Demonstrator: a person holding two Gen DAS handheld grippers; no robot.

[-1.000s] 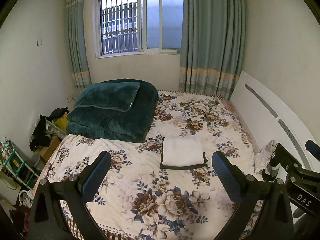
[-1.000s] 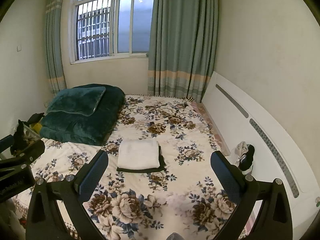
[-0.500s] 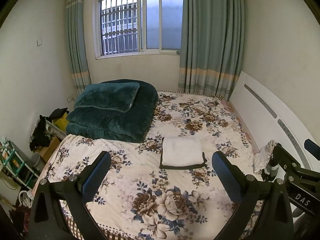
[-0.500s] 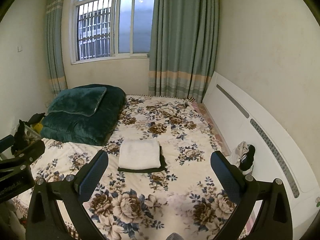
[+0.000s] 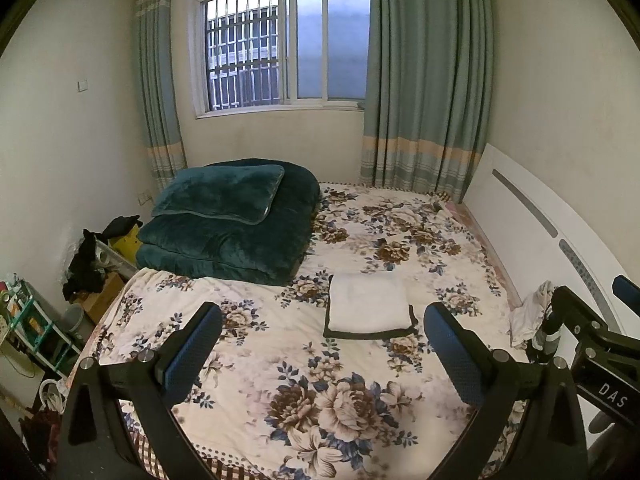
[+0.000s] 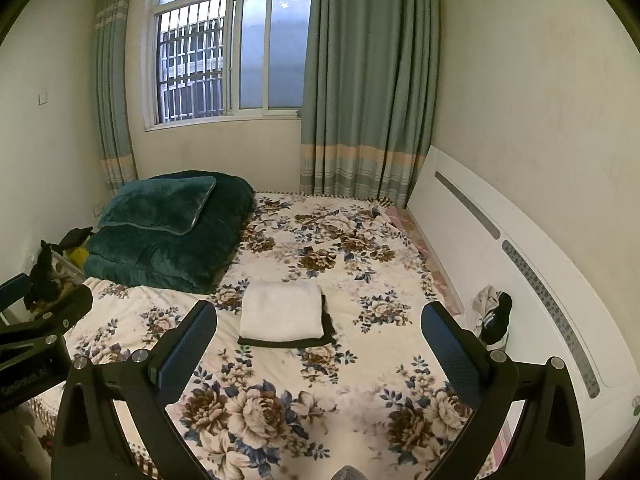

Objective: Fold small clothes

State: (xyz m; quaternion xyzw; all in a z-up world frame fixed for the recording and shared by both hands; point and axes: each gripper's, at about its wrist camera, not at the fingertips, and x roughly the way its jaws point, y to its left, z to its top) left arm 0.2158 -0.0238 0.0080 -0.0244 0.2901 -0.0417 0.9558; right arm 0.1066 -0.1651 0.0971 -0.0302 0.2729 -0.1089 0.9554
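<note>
A: Where do the folded clothes lie?

B: A folded white fleecy garment [image 5: 369, 302] rests on top of a folded black garment [image 5: 372, 334], whose dark edge shows along the near side and the right. The pair sits about mid-bed on the bed with the cream floral sheet [image 5: 320, 368], in front of and to the right of the folded dark green plush quilt [image 5: 236, 236].

A: And beyond the quilt?

B: A matching dark green plush pillow [image 5: 218, 192] lies on top of it. Behind the quilt is the barred window [image 5: 280, 40] with grey-green striped curtains [image 5: 424, 80].

A: Any other clothes?

B: A crumpled white and black heap of clothes [image 6: 492, 314] sits at the bed's right edge, against the white headboard [image 6: 500, 264], well to the right of the quilt.

A: What of the tongs?

B: The left tongs [image 5: 322, 350] are spread wide, blue pads apart, pinching nothing, hanging above the near part of the bed, well in front of the quilt. The right tongs [image 6: 318, 346] are likewise spread and empty, beside the left ones.
</note>
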